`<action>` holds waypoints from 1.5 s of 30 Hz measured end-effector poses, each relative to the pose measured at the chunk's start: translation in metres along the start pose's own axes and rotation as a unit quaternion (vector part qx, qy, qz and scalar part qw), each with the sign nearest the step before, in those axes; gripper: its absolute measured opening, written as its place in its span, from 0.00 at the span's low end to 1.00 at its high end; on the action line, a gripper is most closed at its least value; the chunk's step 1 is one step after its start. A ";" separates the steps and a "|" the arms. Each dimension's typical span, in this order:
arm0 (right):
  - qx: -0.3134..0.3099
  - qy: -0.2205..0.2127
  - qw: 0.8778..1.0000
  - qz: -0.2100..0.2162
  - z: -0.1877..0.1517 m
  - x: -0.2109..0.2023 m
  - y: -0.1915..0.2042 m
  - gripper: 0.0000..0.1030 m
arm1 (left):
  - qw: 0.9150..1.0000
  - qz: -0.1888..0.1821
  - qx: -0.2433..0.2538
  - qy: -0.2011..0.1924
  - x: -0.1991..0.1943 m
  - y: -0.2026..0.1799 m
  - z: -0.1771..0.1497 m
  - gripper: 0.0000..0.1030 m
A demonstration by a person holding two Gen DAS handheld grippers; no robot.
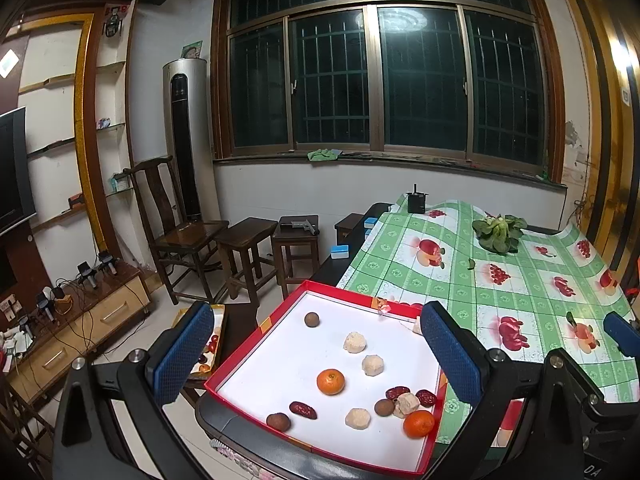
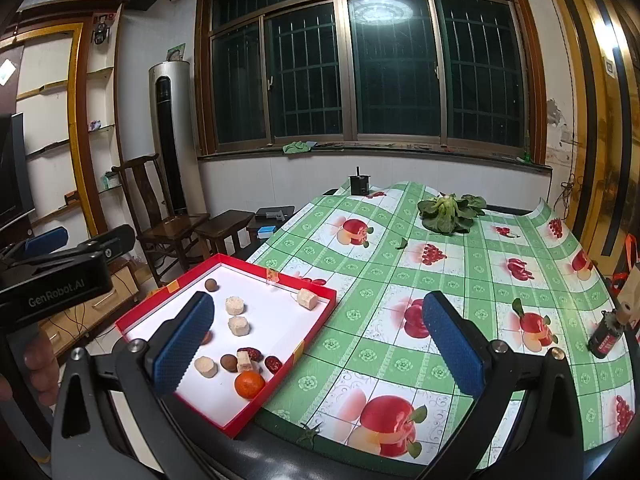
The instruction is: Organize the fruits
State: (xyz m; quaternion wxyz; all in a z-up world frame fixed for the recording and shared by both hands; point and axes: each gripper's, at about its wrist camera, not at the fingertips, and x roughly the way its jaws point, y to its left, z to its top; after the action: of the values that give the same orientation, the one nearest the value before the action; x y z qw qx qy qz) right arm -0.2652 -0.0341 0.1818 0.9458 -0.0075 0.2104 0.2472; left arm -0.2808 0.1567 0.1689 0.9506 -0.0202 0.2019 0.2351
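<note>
Fruit lies loose in the red tray [image 1: 256, 336] at the counter's [image 2: 400, 288] left edge: two oranges [image 1: 331, 381], red dates [image 1: 303, 409], brown longans [image 1: 312, 319] and pale peeled pieces [image 1: 354, 342]. The left gripper [image 1: 316, 356] hangs released above the tray, empty. The right gripper [image 2: 320, 344] is likewise spread wide, holding nothing, over the cloth just beside the tray. A sensible start is the central orange: come down straight with a finger on either side, clear of its neighbours, and close gently. The crowded cluster [image 1: 404, 400] near the tray's right wall is better left until later, since a nudge could roll pieces away.
</note>
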 end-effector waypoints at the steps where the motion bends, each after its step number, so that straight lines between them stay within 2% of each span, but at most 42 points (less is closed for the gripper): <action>1: -0.001 0.000 1.000 0.000 0.000 0.002 -0.001 1.00 | 1.000 -0.001 0.000 0.000 -0.001 -0.003 0.000 1.00; 9: -0.001 -0.002 1.000 -0.006 -0.008 0.003 -0.016 1.00 | 1.000 -0.008 0.000 0.002 -0.006 -0.017 0.000 1.00; 19: -0.002 0.000 1.000 -0.006 -0.007 0.005 -0.018 1.00 | 1.000 -0.012 -0.002 0.006 -0.003 -0.015 0.005 1.00; 27: 0.005 0.003 1.000 -0.007 -0.010 0.001 -0.037 1.00 | 1.000 -0.014 -0.001 0.008 0.002 -0.015 0.012 1.00; 45: 0.001 0.003 1.000 -0.006 0.000 0.007 -0.034 1.00 | 1.000 -0.019 0.000 0.007 0.007 -0.016 0.022 1.00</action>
State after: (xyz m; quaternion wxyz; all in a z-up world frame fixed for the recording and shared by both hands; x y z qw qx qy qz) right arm -0.2438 -0.0606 0.1755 0.9466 -0.0087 0.2138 0.2413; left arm -0.2595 0.1489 0.1858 0.9533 -0.0261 0.2081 0.2173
